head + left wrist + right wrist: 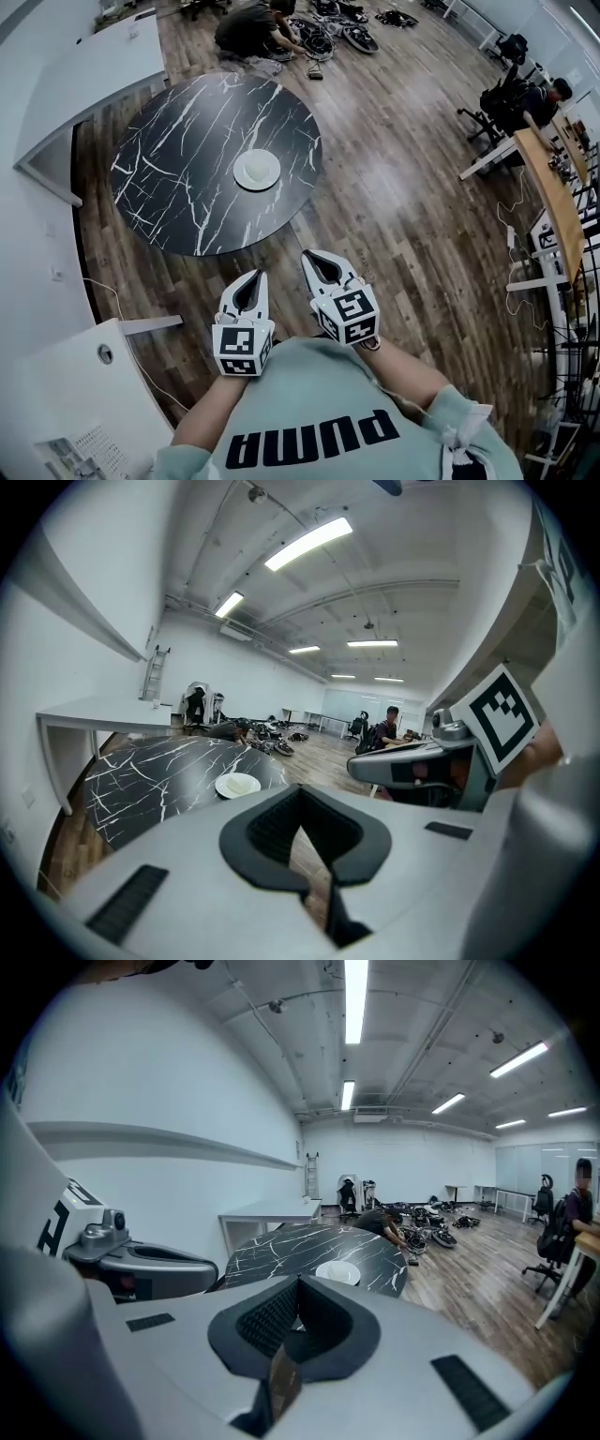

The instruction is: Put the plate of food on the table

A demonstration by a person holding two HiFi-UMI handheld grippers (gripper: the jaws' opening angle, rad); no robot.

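Observation:
A white plate (256, 170) with a pale mound of food rests on the round black marble table (187, 141), toward its near right side. Both grippers hover close to my chest over the wood floor, short of the table's near edge. The left gripper (260, 275) is shut and empty; the right gripper (308, 254) beside it is also shut and empty. In the left gripper view the plate (237, 785) lies on the table (150, 775) beyond the closed left gripper (300, 793). In the right gripper view the plate (337, 1272) shows just past the closed right gripper (298, 1281).
A white desk (84, 70) stands against the left wall and a white cabinet (75, 394) sits at my near left. A person (251, 28) crouches on the floor beyond the table among scattered gear (333, 33). Desks, chairs and a seated person (544, 98) line the right side.

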